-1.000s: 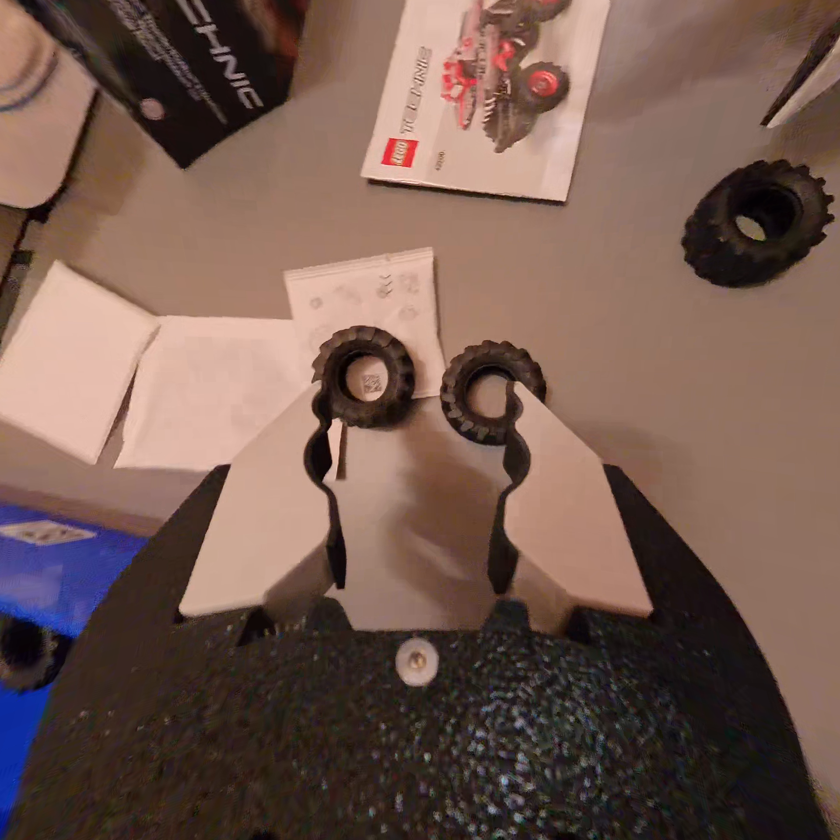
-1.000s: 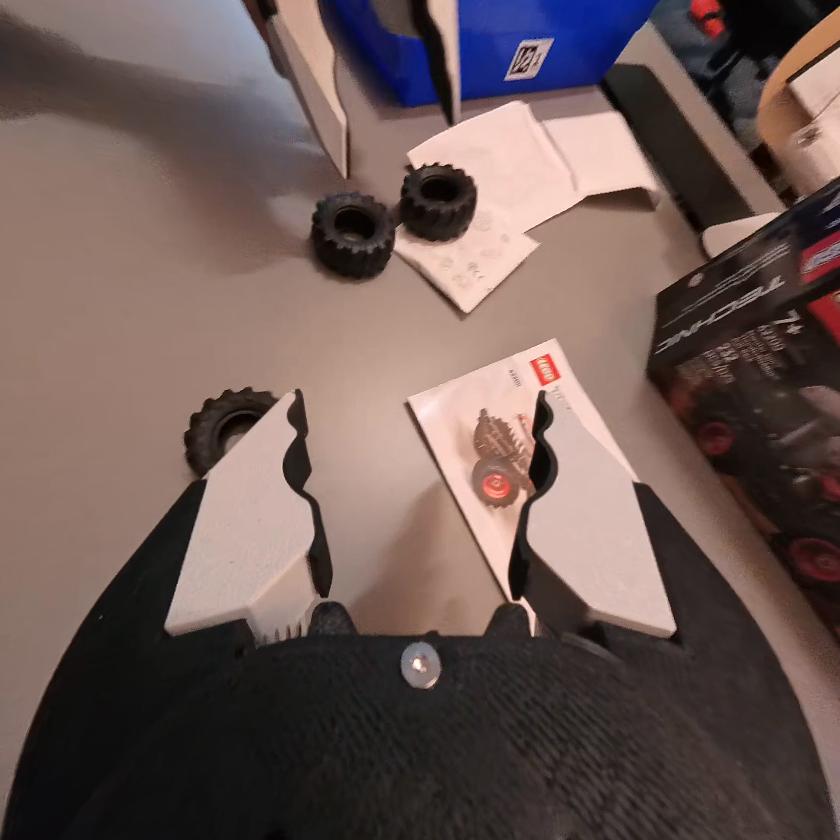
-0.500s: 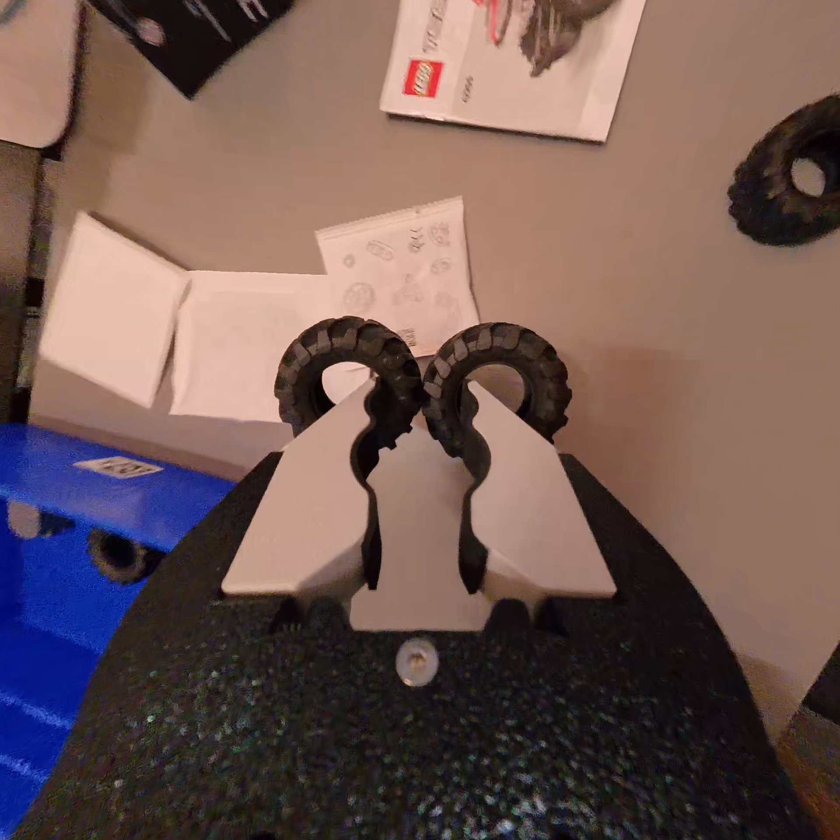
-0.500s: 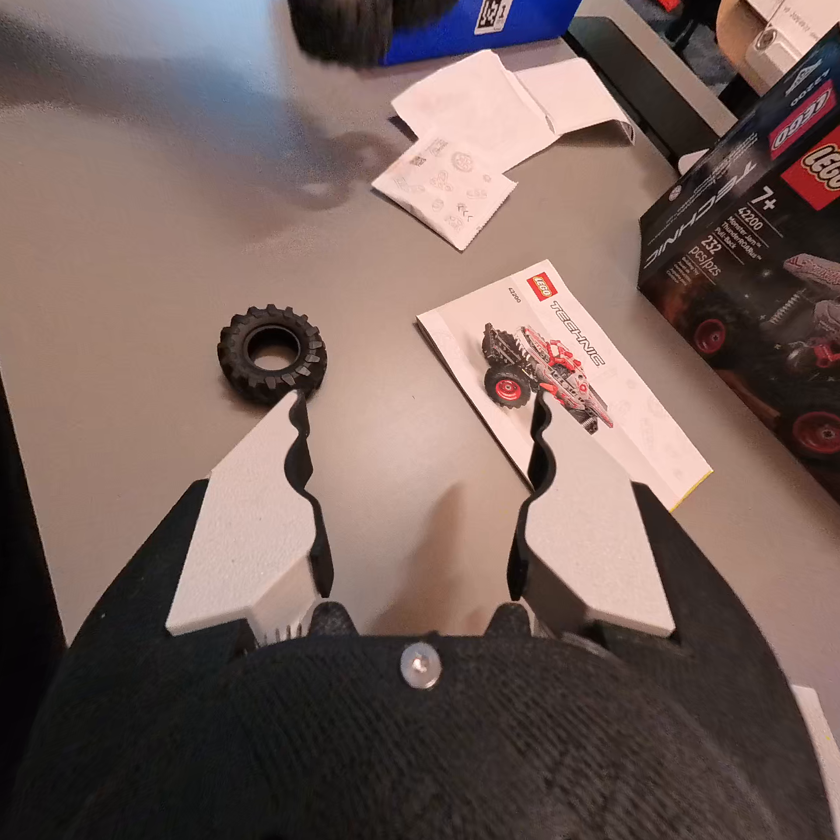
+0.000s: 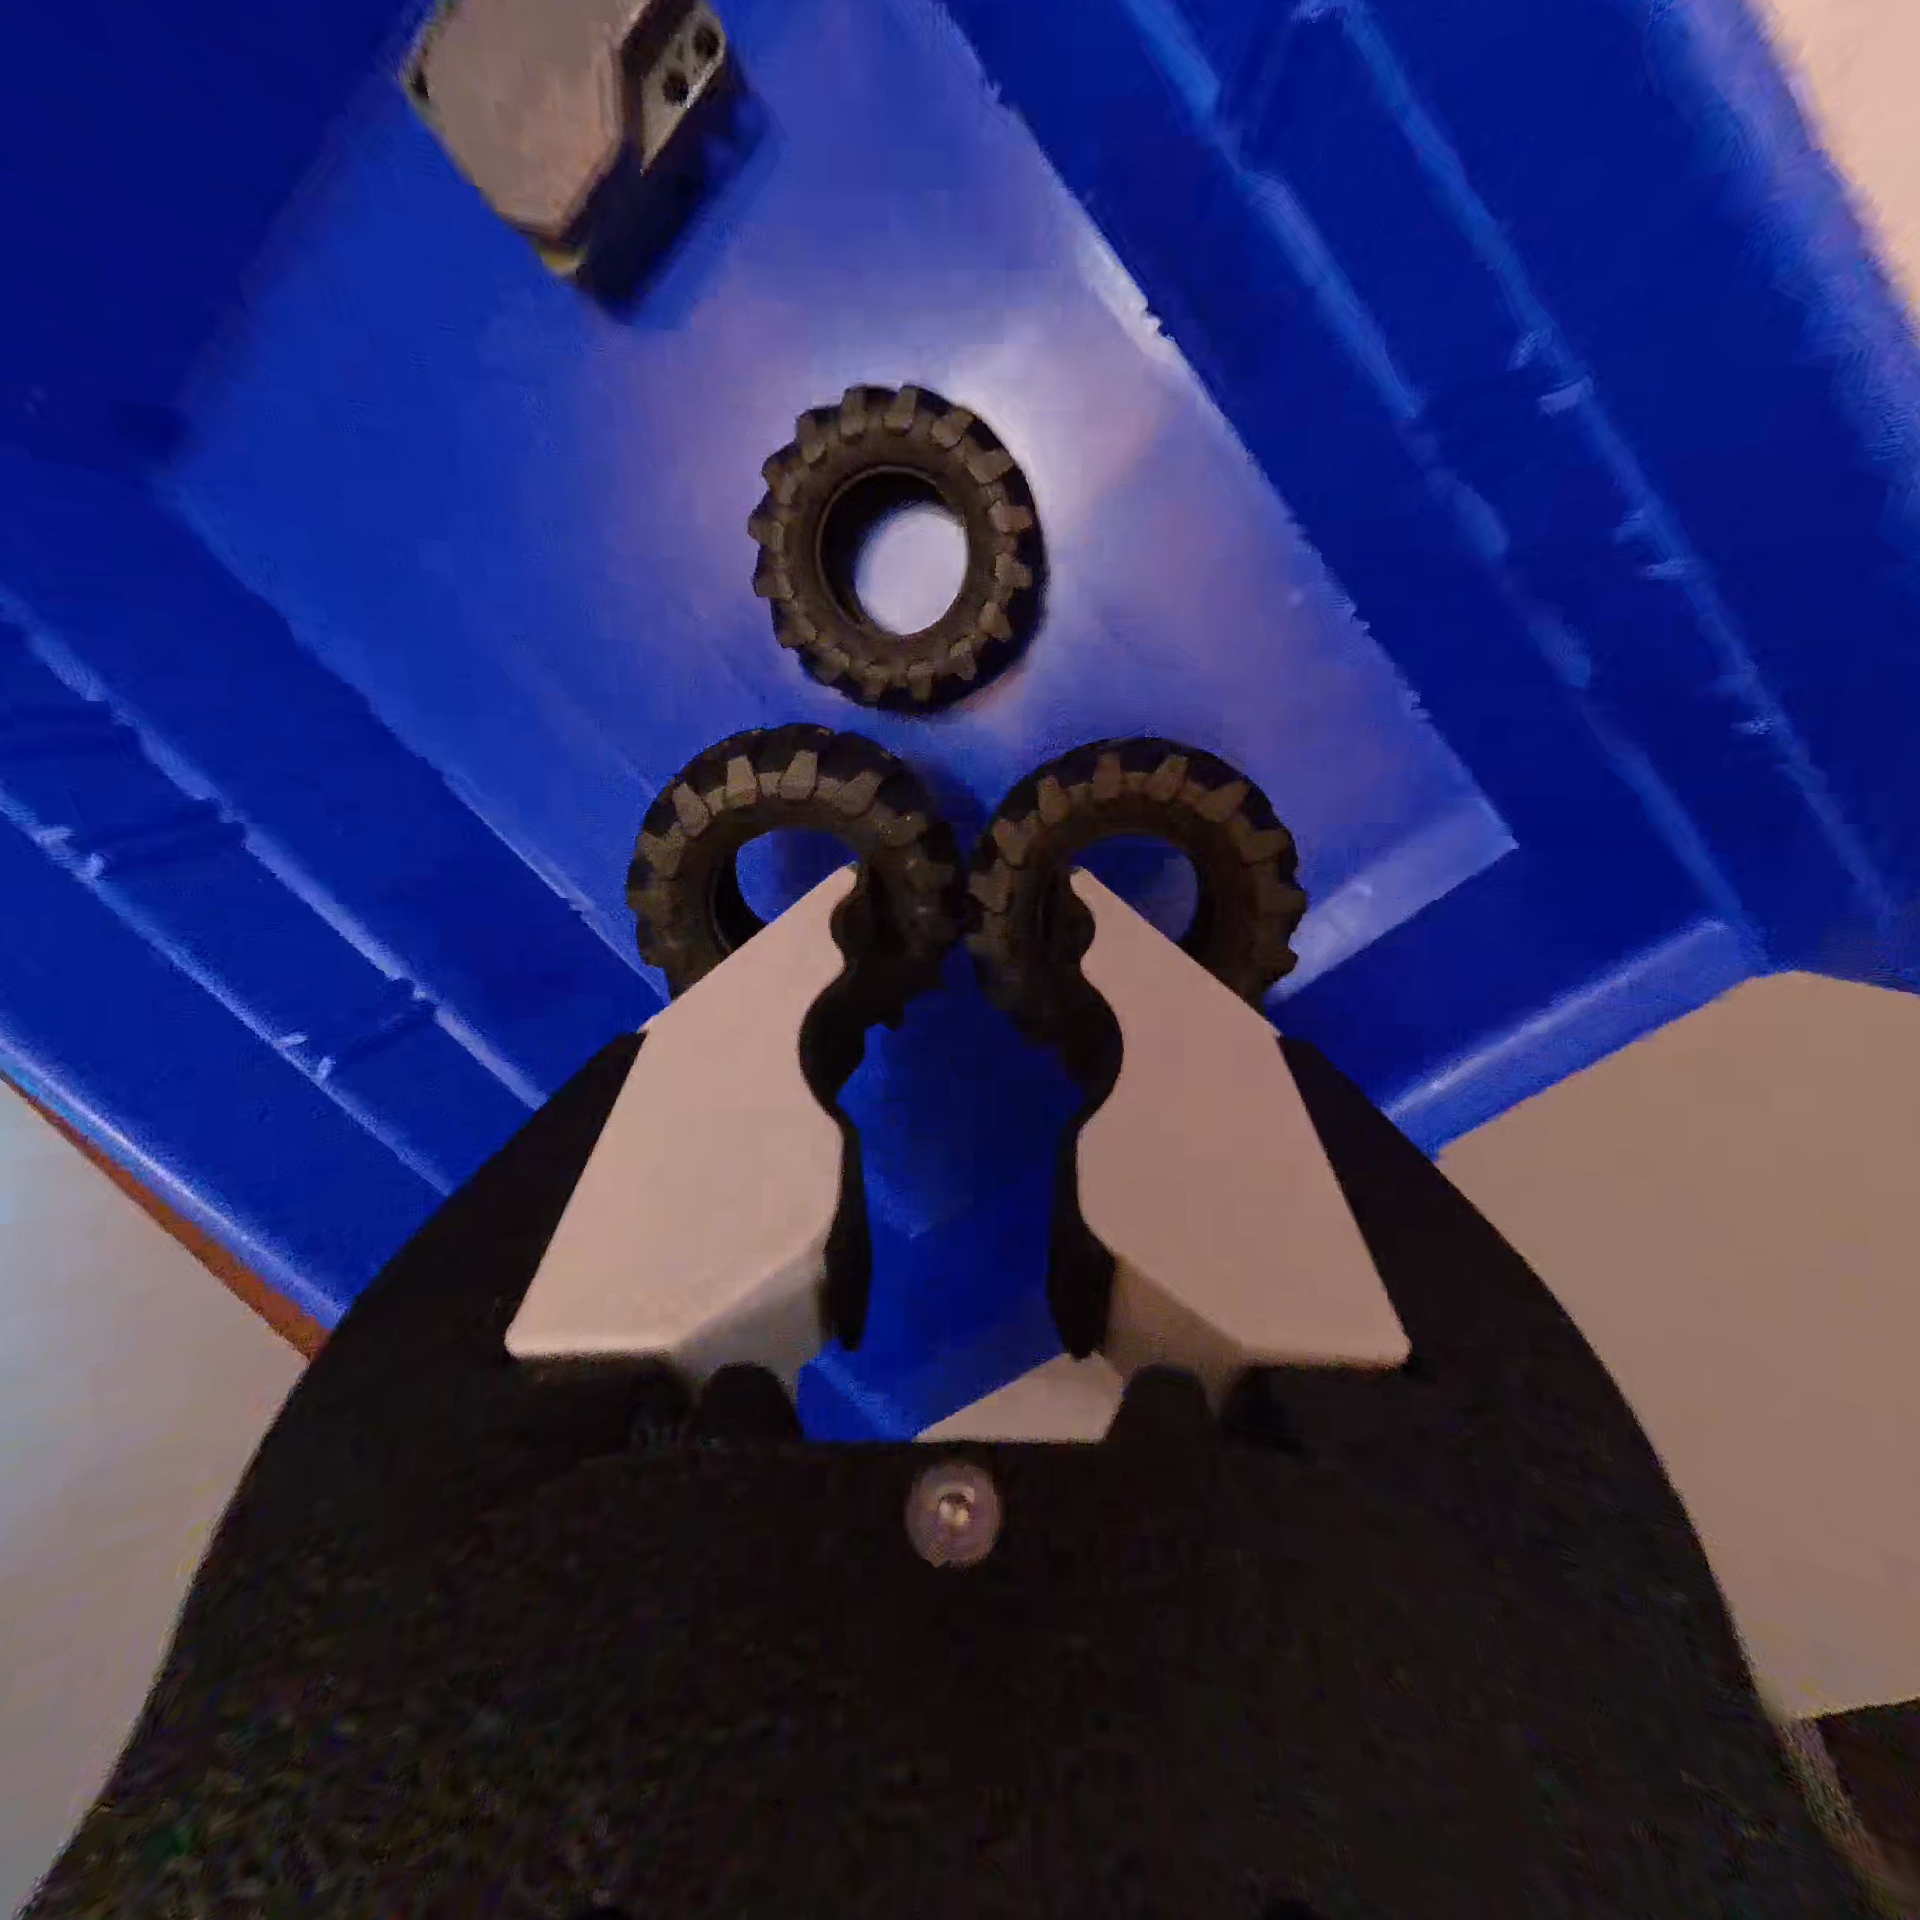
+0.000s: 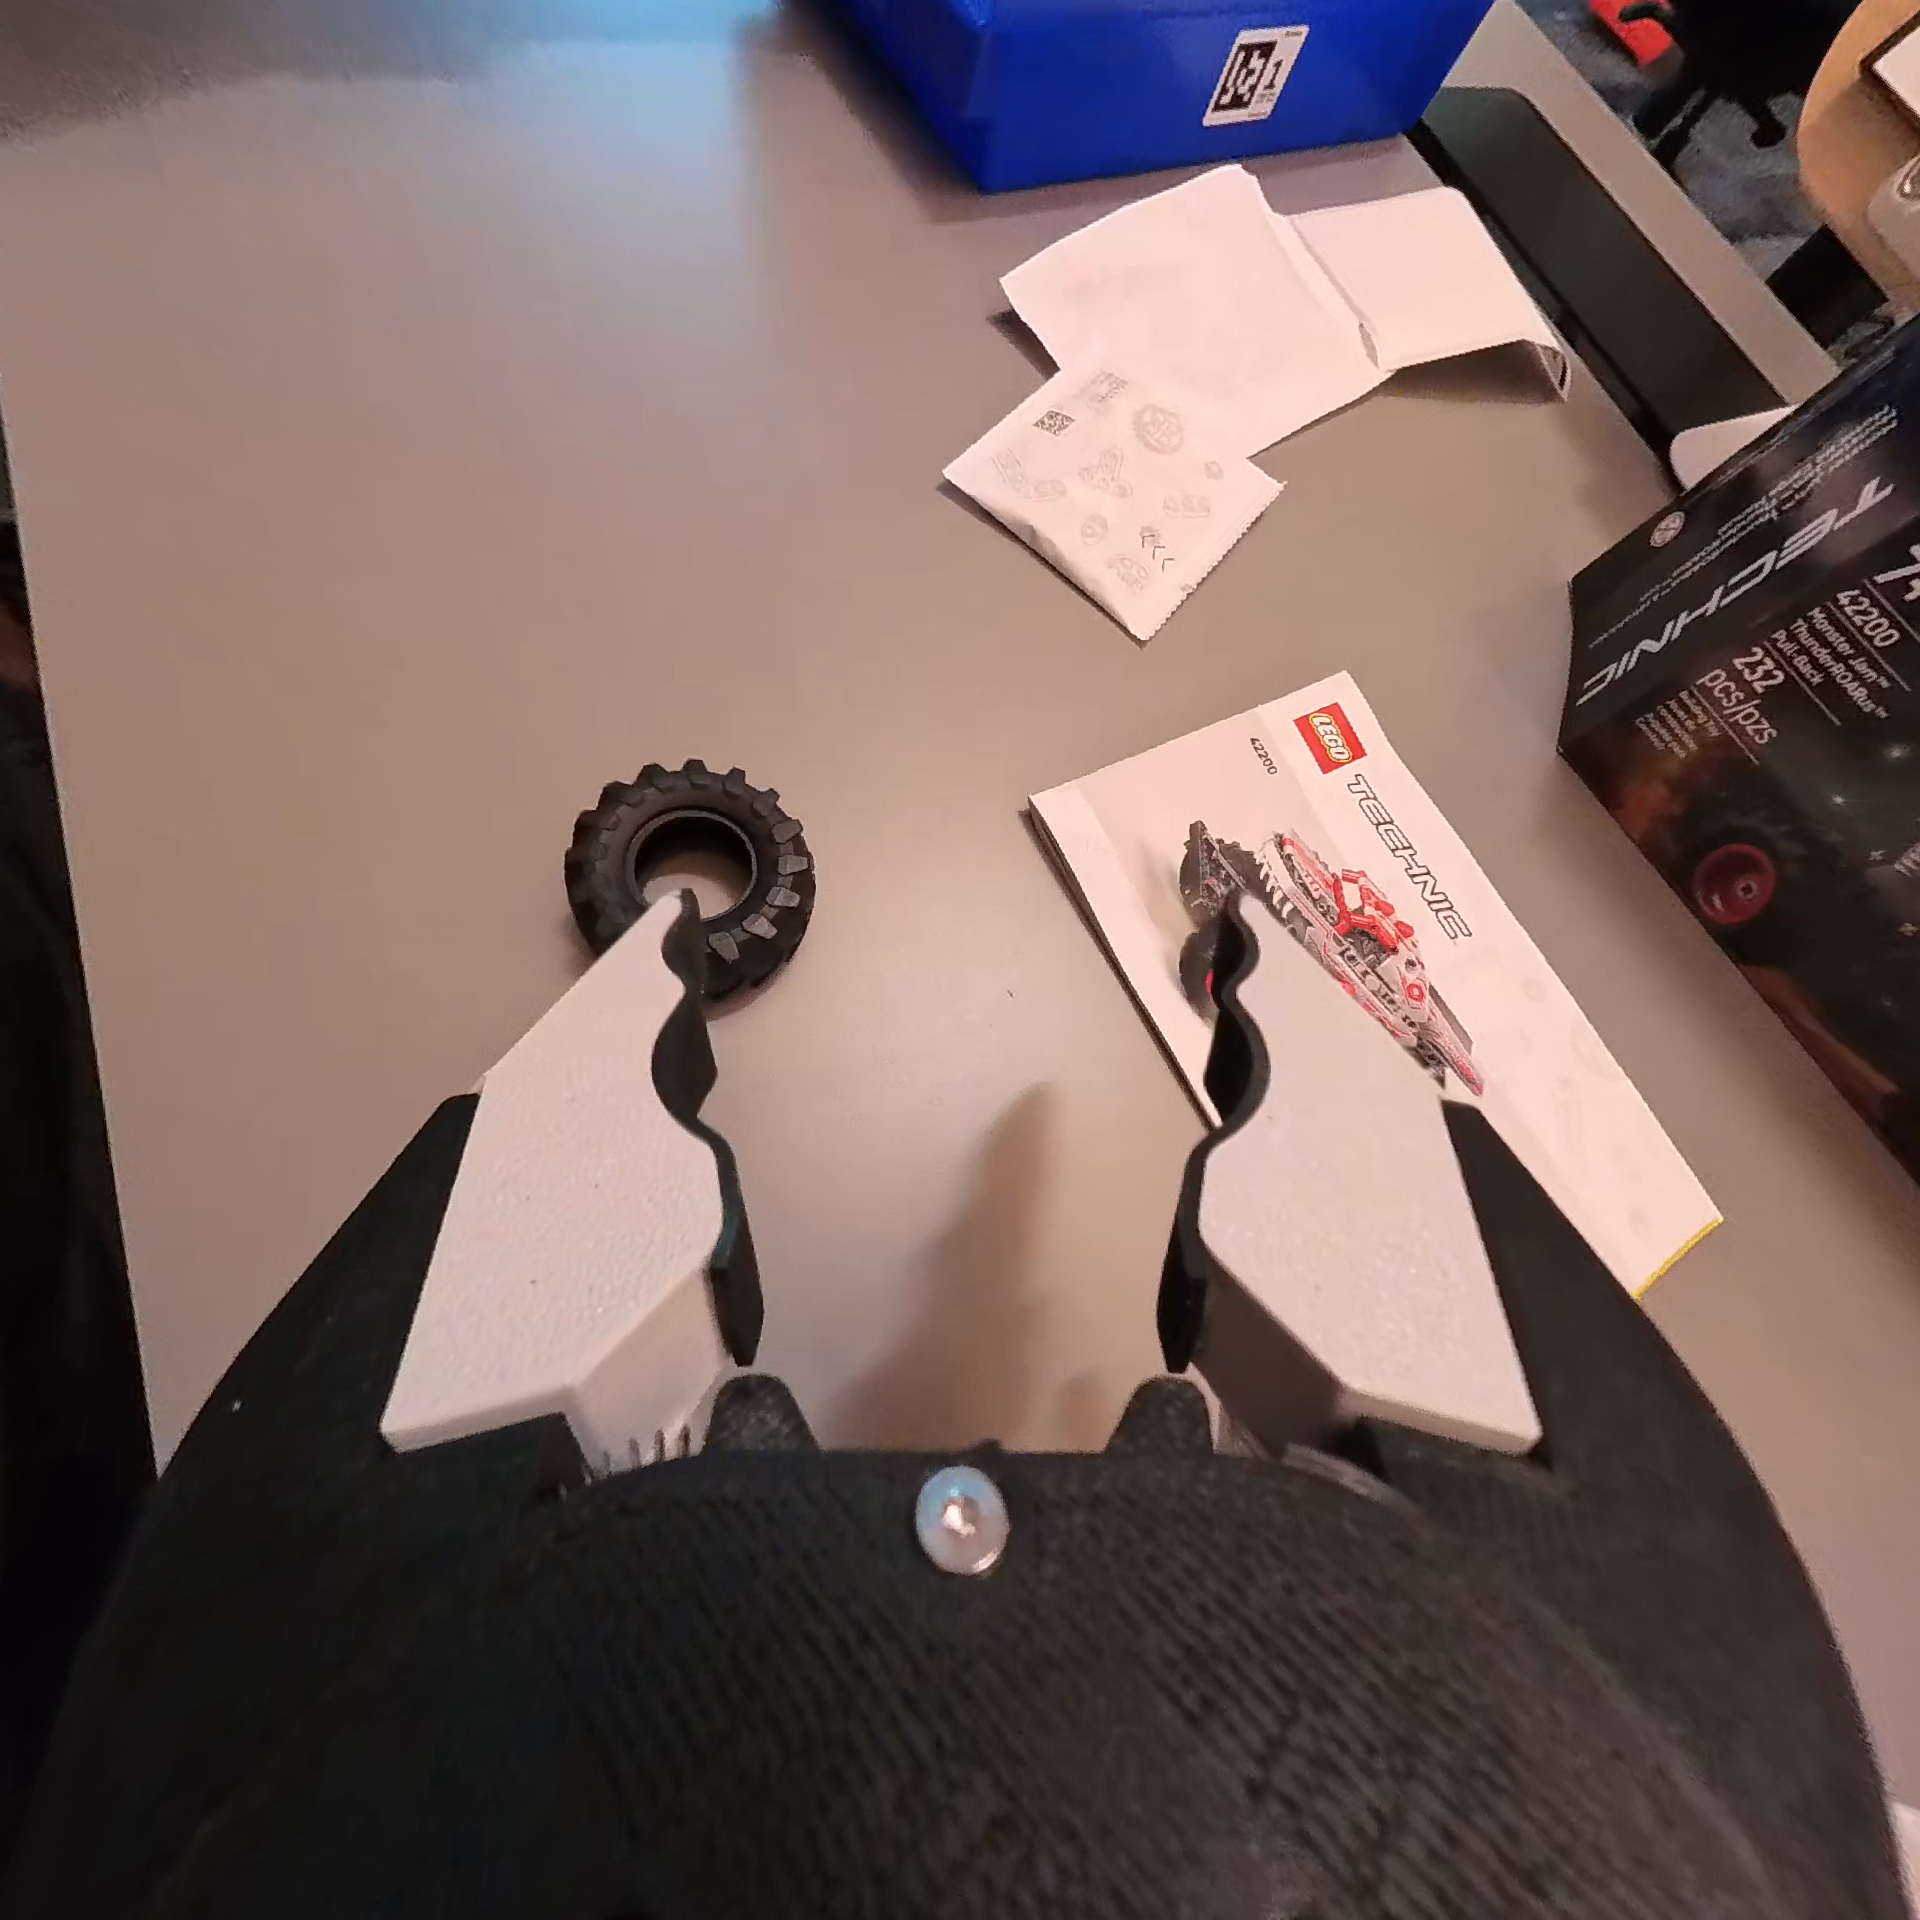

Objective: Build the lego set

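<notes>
Left gripper [image 5: 961, 883] pinches two tyres [image 5: 795, 847] over blue bin [image 5: 364, 623]. Right gripper [image 6: 956, 914] spread near table tyre [image 6: 764, 883]. Rubber likely light, soft, grippy; grasp across tread.

four black tyres show in all. three are in the left wrist view: one lying flat [image 5: 902, 545] on the floor of the blue bin [image 5: 416, 582], and two upright ones, a left tyre [image 5: 790, 831] and a right tyre [image 5: 1138, 842], side by side. the fourth tyre [image 6: 691, 873] lies on the desk [image 6: 416, 520]. one grey block [image 5: 566, 125] sits in the bin. on the desk: one instruction booklet [image 6: 1371, 977], one printed paper packet [image 6: 1112, 499], two plain white paper sheets [image 6: 1174, 301] [image 6: 1439, 286], one dark set box [image 6: 1766, 748].
</notes>
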{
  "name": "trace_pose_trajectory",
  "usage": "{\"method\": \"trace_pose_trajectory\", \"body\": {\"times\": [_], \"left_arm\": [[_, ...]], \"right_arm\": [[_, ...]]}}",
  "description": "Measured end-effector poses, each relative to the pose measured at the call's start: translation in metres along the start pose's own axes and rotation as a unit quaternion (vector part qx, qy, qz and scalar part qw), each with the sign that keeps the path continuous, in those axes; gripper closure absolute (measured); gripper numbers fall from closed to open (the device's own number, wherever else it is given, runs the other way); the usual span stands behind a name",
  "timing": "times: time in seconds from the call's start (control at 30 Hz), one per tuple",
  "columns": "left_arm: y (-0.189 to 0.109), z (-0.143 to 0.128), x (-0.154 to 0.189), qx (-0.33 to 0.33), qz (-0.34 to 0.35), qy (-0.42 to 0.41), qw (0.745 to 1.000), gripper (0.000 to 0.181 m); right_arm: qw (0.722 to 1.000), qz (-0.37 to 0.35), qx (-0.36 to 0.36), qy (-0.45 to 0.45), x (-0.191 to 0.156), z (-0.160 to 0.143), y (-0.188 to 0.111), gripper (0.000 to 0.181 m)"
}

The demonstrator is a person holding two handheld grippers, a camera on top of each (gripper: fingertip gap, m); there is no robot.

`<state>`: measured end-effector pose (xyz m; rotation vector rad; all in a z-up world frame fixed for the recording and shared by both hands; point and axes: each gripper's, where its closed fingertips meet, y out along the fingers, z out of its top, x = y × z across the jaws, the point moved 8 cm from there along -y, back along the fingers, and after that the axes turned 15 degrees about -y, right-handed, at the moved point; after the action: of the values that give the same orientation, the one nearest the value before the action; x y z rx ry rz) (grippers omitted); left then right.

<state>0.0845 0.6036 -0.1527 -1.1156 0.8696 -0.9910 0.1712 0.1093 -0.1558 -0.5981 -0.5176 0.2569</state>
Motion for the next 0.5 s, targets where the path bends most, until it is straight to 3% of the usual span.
{"method": "trace_pose_trajectory", "body": {"times": [0.03, 0.13, 0.2, 0.3, 0.4, 0.5], "left_arm": [[0.008, -0.002, -0.005, -0.024, 0.026, -0.002, 0.999, 0.149], [0.027, -0.014, -0.024, -0.088, 0.071, -0.036, 0.993, 0.149], [0.028, -0.016, -0.028, -0.067, 0.038, -0.08, 0.994, 0.146], [0.021, -0.016, -0.027, -0.04, 0.022, -0.102, 0.994, 0.122], [-0.016, -0.014, -0.021, 0.02, 0.058, -0.076, 0.995, 0.098], [-0.078, -0.021, -0.008, 0.103, 0.147, -0.056, 0.982, 0.101]], "right_arm": [[1.0, -0.001, -0.005, -0.002, -0.001, -0.001, -0.002, 0.085], [1.0, -0.011, -0.019, 0.001, -0.002, -0.009, -0.01, 0.085], [1.0, -0.016, -0.015, 0.017, -0.003, -0.015, -0.016, 0.086], [0.999, -0.023, 0.0, 0.032, -0.002, -0.021, -0.02, 0.086], [0.998, -0.038, -0.001, 0.04, 0.001, -0.025, -0.022, 0.086], [0.998, -0.043, 0.0, 0.037, 0.001, -0.026, -0.022, 0.086]]}}
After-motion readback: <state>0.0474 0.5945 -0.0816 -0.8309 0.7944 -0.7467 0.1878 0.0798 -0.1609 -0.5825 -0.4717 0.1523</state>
